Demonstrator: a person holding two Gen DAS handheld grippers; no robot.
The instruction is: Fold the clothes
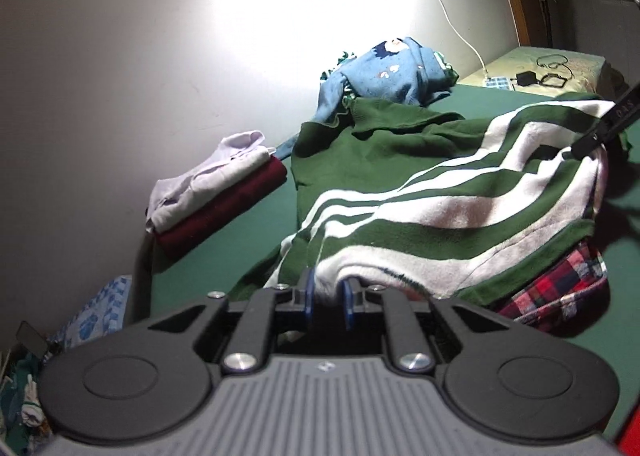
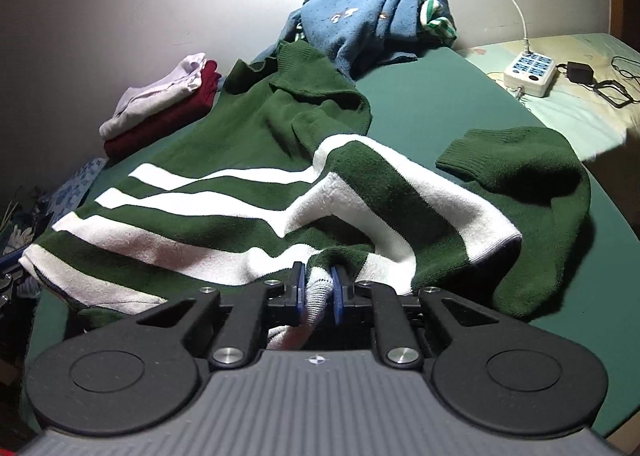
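Note:
A green sweater with white stripes (image 1: pixel 420 192) lies rumpled across the green sheet (image 1: pixel 248 224). My left gripper (image 1: pixel 328 292) is shut on the sweater's white hem, which is bunched between the blue pads. My right gripper (image 2: pixel 317 288) is shut on another part of the hem of the same sweater (image 2: pixel 224 216), with a fold of white knit pinched between its pads. The right gripper's black finger (image 1: pixel 600 128) also shows at the far right of the left wrist view, holding the sweater's raised edge. One green sleeve with a ribbed cuff (image 2: pixel 516 160) lies folded to the right.
A folded stack (image 1: pixel 216 192) of pale and maroon clothes sits by the wall on the left. A heap of blue knitwear (image 2: pixel 372 16) lies at the back. A red plaid garment (image 1: pixel 560 288) pokes out from under the sweater. A power strip (image 2: pixel 530 70) with cables rests on the bedding at the right.

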